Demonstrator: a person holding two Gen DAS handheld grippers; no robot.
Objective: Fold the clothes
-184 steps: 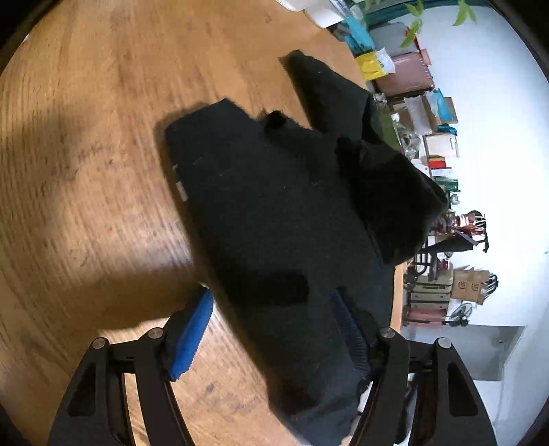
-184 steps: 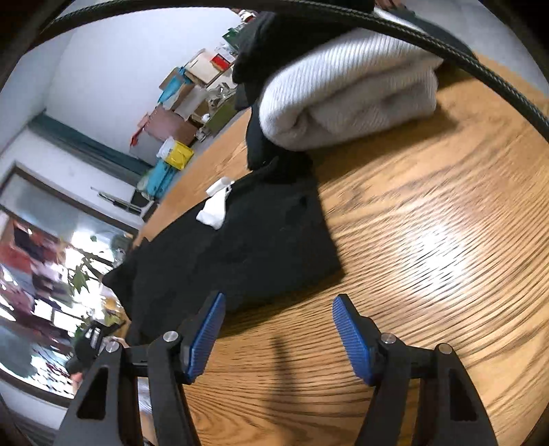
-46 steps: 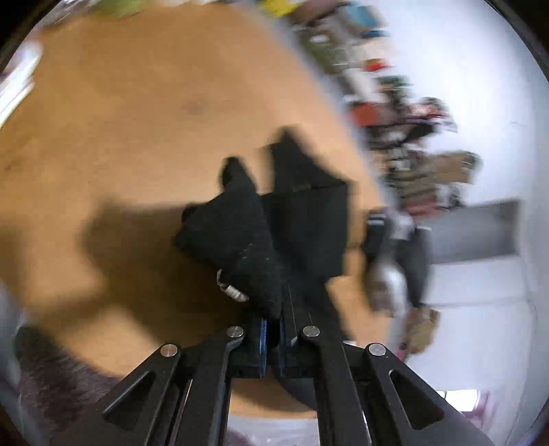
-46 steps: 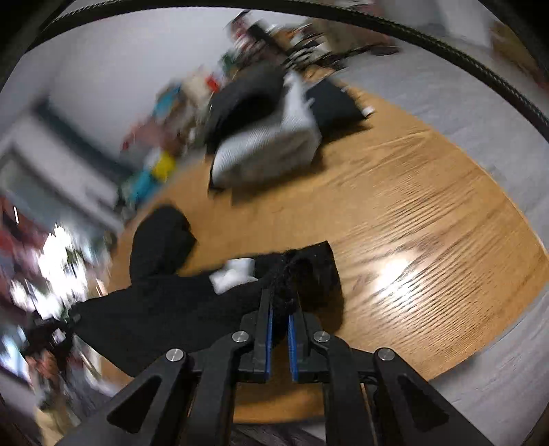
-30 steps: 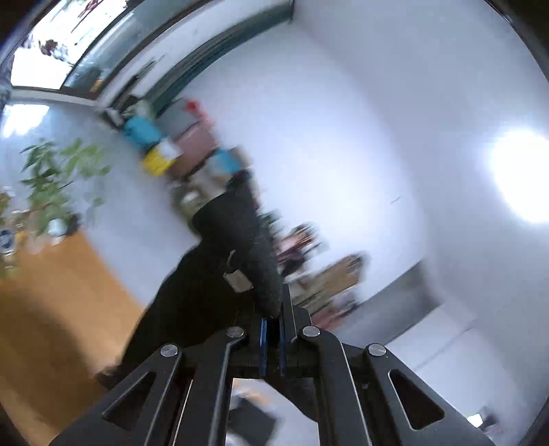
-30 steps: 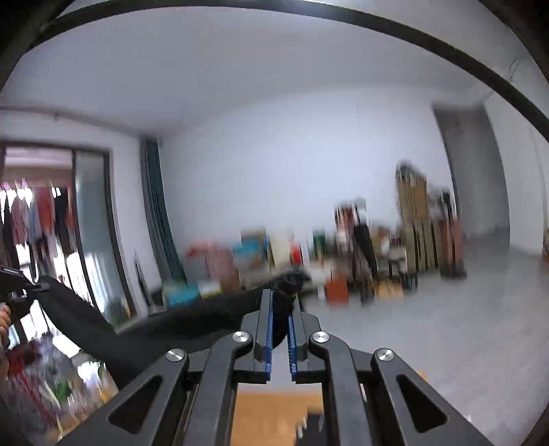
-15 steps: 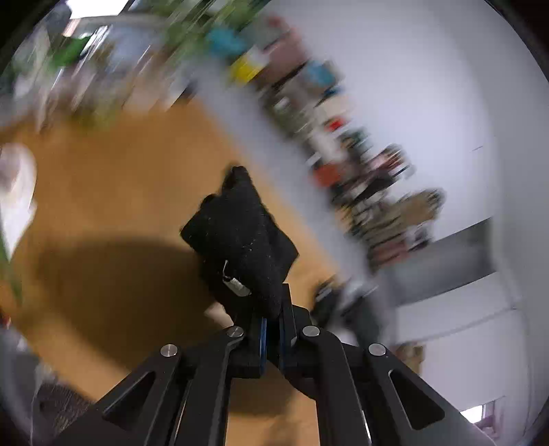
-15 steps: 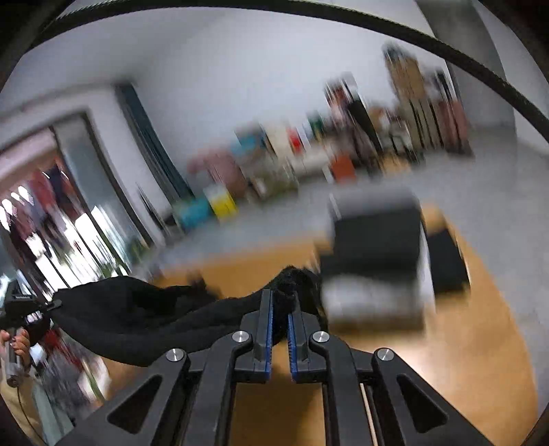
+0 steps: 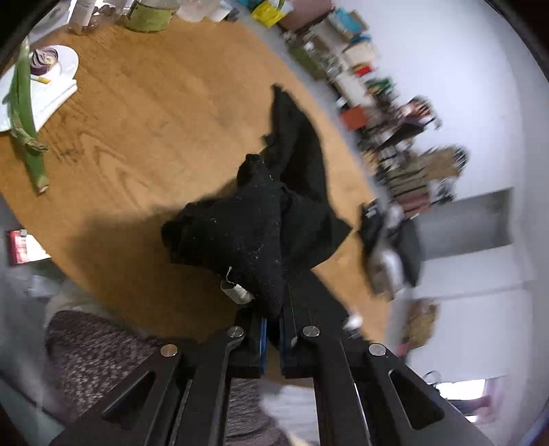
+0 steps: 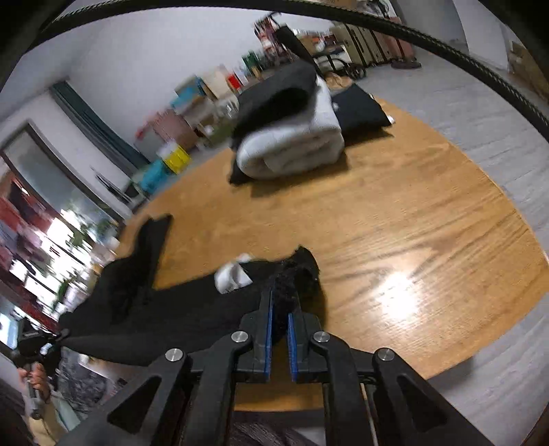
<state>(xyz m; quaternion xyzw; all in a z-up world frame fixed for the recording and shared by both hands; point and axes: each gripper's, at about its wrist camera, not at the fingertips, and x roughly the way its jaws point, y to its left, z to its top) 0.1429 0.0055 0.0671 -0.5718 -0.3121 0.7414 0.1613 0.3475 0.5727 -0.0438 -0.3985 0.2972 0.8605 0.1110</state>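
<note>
A black garment (image 9: 260, 226) hangs bunched from my left gripper (image 9: 271, 317), which is shut on its edge above the round wooden table (image 9: 137, 113). Its far part trails down onto the table. In the right wrist view the same black garment (image 10: 178, 308) stretches leftward over the table's near edge, a white label (image 10: 233, 274) showing on it. My right gripper (image 10: 279, 308) is shut on another bunched corner of it. At the far left of that view a hand (image 10: 36, 380) holds the other gripper.
A pile of folded clothes, white knit (image 10: 291, 147) with black pieces on and beside it, sits at the table's far side. A white plate (image 9: 51, 85), a green stalk (image 9: 24, 109) and jars (image 9: 147, 15) are at another edge. Cluttered shelves (image 9: 394, 154) line the wall.
Both grippers, shut on the garment, swung it up into the air a second ago and have come back down; the garment now drapes onto the table.
</note>
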